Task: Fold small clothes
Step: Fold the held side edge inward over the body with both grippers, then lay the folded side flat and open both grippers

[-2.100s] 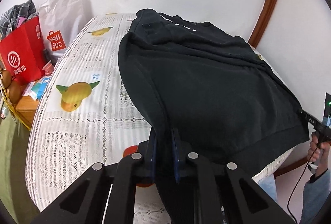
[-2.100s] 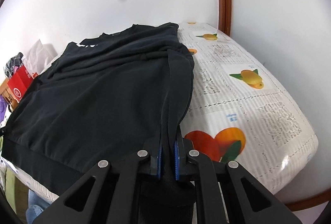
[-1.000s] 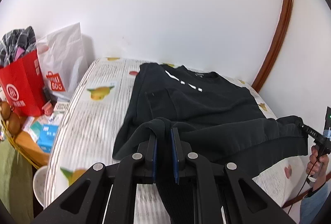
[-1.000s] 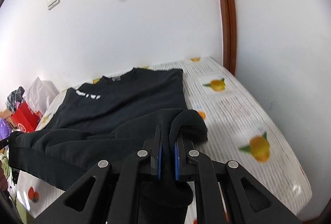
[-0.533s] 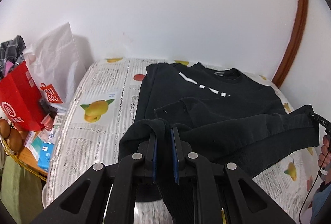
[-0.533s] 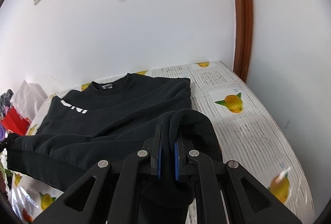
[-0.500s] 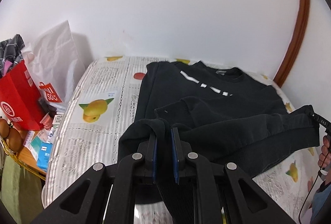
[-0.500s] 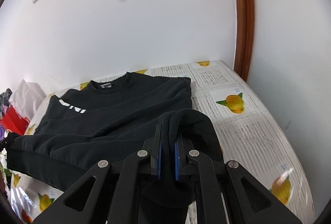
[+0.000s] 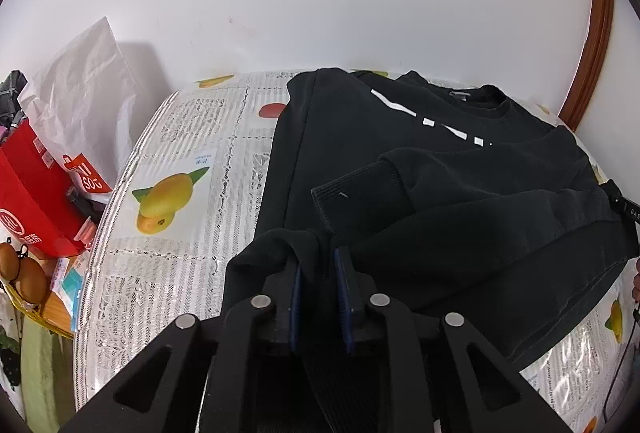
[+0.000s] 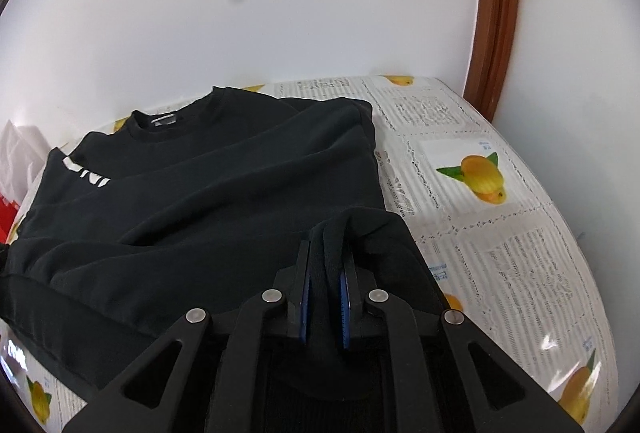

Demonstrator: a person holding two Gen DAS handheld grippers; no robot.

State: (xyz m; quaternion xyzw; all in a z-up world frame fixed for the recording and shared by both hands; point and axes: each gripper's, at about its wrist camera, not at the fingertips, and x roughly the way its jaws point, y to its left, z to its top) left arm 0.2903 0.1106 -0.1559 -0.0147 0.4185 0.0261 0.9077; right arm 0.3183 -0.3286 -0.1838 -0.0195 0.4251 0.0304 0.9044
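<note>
A: Black sweatshirt (image 9: 460,193) – where?
B: Flat on the fruit-print cover (image 9: 192,137), collar toward the wall. Lower part lifted and doubled over toward the chest print. Ribbed cuff (image 9: 356,197) lying across the front.
A: Left gripper (image 9: 318,261)?
B: Jaws just been opening; narrow gap, hem corner between the pads, draped over one finger, not visibly pinched.
A: Right gripper (image 10: 326,253)?
B: Nearly closed, pads clamped on the opposite hem corner, cloth bunched above them.
A: Surroundings?
B: Red bag (image 9: 28,193) and white bag (image 9: 92,85) off the left edge.
</note>
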